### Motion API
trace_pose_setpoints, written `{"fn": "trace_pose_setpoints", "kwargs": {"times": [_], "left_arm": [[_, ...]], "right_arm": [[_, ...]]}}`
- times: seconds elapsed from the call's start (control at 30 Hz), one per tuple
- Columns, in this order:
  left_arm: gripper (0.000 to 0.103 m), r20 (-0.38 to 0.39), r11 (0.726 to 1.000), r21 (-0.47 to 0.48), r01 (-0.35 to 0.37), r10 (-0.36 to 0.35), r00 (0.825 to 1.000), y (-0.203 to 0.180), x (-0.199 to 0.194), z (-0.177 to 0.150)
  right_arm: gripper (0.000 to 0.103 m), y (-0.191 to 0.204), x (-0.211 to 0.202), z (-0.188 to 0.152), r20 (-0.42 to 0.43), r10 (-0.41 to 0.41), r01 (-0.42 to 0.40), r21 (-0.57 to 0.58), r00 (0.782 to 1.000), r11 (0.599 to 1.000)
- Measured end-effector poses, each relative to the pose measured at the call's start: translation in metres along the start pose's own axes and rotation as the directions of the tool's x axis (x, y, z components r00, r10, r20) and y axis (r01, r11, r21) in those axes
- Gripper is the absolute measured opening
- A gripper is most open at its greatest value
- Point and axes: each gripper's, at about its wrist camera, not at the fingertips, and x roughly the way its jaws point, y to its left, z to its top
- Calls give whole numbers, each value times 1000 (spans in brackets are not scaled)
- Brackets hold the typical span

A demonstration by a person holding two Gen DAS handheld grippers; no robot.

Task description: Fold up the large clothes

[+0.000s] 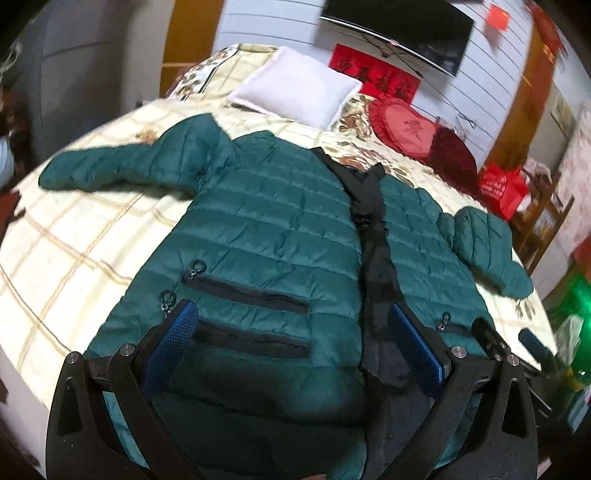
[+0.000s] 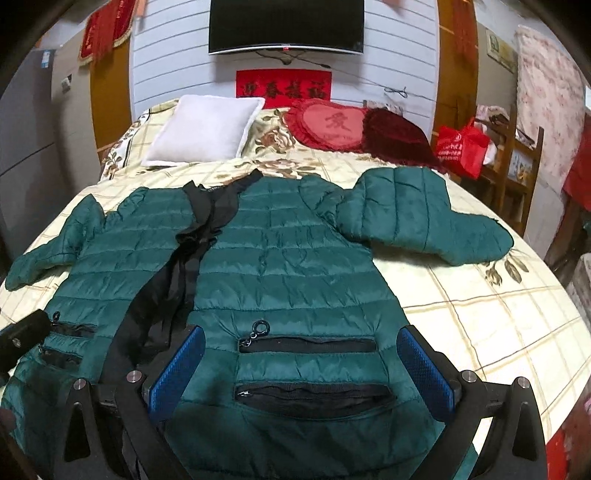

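A large dark green quilted jacket (image 1: 266,221) lies front up on the bed, sleeves spread out to both sides; it fills the right wrist view (image 2: 295,258) too. Its black lining shows along the open front (image 1: 373,236). My left gripper (image 1: 295,339) is open, its blue pads above the left front panel by the two zip pockets near the hem. My right gripper (image 2: 303,362) is open above the right front panel and its zip pockets. Neither holds anything. The tip of the right gripper shows at the lower right of the left wrist view (image 1: 491,339).
The bed (image 1: 74,229) has a cream checked floral cover. A white pillow (image 2: 203,129), a red heart cushion (image 2: 332,125) and a dark red cushion (image 2: 395,136) lie at its head. A TV (image 2: 288,26) hangs on the wall. A red bag (image 2: 461,144) sits on a wooden chair at the right.
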Motion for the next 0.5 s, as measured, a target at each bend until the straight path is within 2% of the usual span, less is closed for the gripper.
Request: {"fn": "trace_pose_setpoints", "kwargs": {"times": [0.13,0.37,0.5], "left_arm": [[103,-1,1000,6,-11,11,1000,-2,0,0],[103,66,993,119,-12,5,998,-22,-13,-4],[103,107,980,196,-38,17,994,-36,-19,-8]], "right_arm": [[103,-1,3,0,-8,-11,11,6,1000,1000],[103,-2,5,0,-21,-23,23,11,1000,1000],[103,-4,2,0,-14,-24,24,15,1000,1000]]}}
